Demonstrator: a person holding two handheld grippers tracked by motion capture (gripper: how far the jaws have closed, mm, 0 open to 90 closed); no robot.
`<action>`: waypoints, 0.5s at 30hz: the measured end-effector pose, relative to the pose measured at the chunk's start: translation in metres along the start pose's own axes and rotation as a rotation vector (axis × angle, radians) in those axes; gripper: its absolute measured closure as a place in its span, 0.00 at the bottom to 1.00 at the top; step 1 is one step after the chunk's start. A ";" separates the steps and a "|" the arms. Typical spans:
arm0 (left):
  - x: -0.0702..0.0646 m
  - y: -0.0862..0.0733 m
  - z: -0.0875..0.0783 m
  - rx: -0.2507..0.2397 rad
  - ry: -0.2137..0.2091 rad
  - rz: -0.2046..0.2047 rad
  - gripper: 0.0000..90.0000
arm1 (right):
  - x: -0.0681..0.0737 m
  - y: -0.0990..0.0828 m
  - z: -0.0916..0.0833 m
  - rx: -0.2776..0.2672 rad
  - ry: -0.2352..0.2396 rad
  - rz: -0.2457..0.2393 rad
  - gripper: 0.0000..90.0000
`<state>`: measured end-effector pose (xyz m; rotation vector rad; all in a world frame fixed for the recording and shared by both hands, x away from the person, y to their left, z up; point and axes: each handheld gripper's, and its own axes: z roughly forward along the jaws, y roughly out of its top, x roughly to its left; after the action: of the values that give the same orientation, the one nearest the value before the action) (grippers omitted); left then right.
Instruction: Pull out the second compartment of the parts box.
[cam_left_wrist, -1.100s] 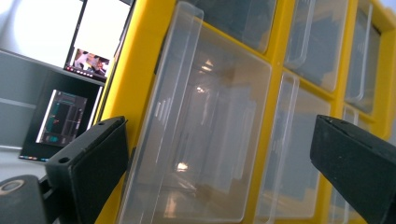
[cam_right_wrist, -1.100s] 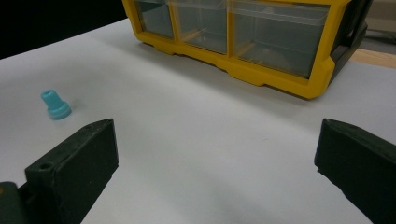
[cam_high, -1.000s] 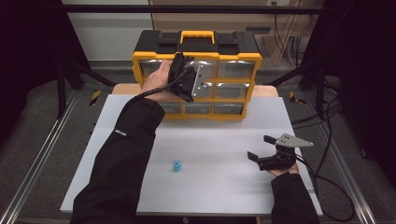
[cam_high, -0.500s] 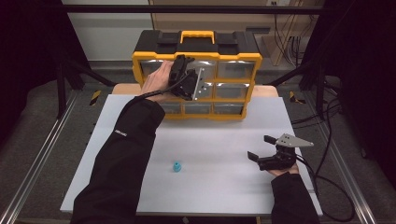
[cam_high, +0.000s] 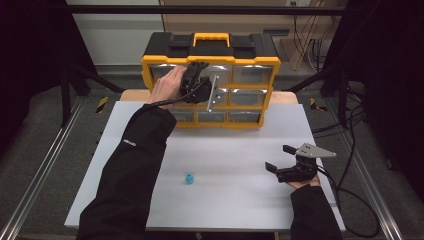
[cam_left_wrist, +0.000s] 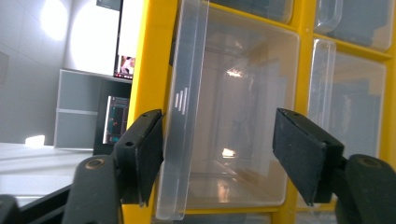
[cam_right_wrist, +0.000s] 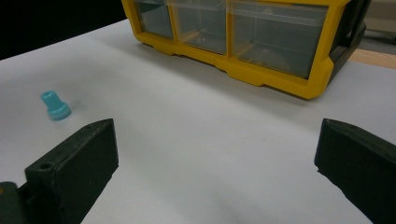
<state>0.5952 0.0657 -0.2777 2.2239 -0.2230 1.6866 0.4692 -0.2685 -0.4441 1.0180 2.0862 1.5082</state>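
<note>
A yellow and black organizer (cam_high: 210, 47) with clear drawers stands at the table's far side. My left gripper (cam_high: 197, 67) is raised against its upper drawers. In the left gripper view the jaws straddle a clear drawer (cam_left_wrist: 233, 116). The drawer's handle lip (cam_left_wrist: 184, 102) lies just inside one fingertip (cam_left_wrist: 140, 154), and the other stands clear of it. My left gripper (cam_left_wrist: 217, 140) has just been closing and is still open. My right gripper (cam_high: 278, 157) rests open on the table at the right, with nothing in it (cam_right_wrist: 217, 149). A small blue piece (cam_high: 189, 178) (cam_right_wrist: 55, 106) sits on the white tabletop.
The white tabletop (cam_high: 240, 200) spreads between the blue piece and the organizer's lower row (cam_right_wrist: 261, 74). Cables (cam_high: 350, 165) trail off the table's right edge. Dark frame rails (cam_high: 40, 165) run along both sides.
The left gripper's jaws have drawn closer together at the drawer front. Neither hand has shifted, and the blue piece lies where it was.
</note>
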 end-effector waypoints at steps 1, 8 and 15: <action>0.000 0.000 0.000 0.002 0.006 0.007 0.39 | 0.000 0.000 0.000 0.000 0.000 0.000 0.00; -0.001 -0.002 -0.001 -0.007 0.043 0.032 0.49 | 0.000 0.000 0.000 0.000 0.000 0.000 0.00; -0.001 -0.002 -0.001 -0.012 0.079 0.053 0.61 | 0.000 0.000 0.000 0.000 0.000 -0.001 0.00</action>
<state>0.5945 0.0683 -0.2785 2.1563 -0.2737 1.7917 0.4692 -0.2686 -0.4441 1.0172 2.0860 1.5085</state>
